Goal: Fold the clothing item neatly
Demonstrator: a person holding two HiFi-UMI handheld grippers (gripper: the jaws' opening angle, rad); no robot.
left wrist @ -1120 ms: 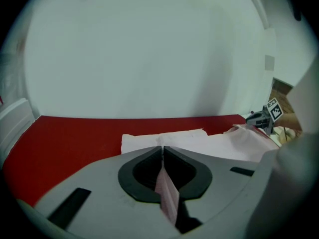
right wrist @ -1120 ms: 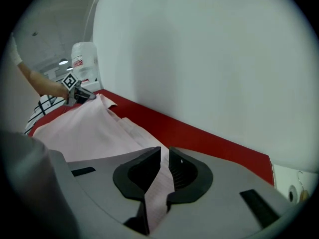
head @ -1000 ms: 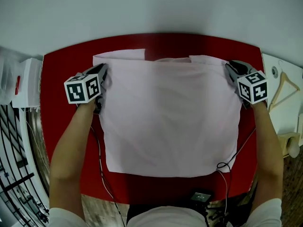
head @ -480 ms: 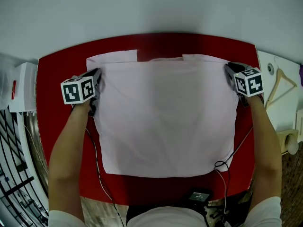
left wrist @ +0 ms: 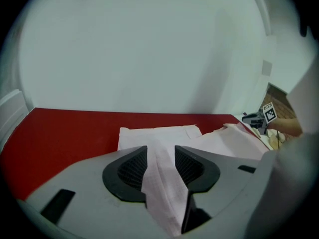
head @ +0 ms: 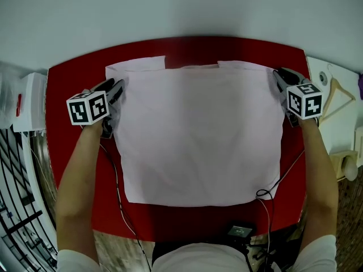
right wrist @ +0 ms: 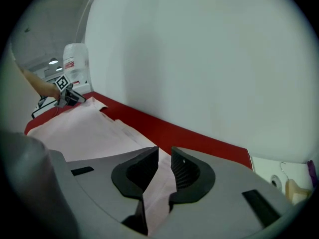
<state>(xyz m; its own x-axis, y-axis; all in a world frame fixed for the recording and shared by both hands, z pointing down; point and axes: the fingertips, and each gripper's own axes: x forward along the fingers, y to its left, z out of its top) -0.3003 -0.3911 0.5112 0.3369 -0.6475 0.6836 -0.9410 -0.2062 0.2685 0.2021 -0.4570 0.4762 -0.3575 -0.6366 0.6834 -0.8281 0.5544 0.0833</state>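
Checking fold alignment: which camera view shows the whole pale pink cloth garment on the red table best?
The head view: the pale pink cloth garment lies spread flat on the red table, nearly all edges visible. The left gripper view shows only a strip and its far edge; the right gripper view, one side receding.

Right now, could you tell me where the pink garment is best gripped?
Probably at its two far corners, each tool coming in from its own outer side: the pink garment lies flat on the red table, so only edges can be pinched. The right tool grips there; the left tool has just been opening, cloth loose between its jaws.
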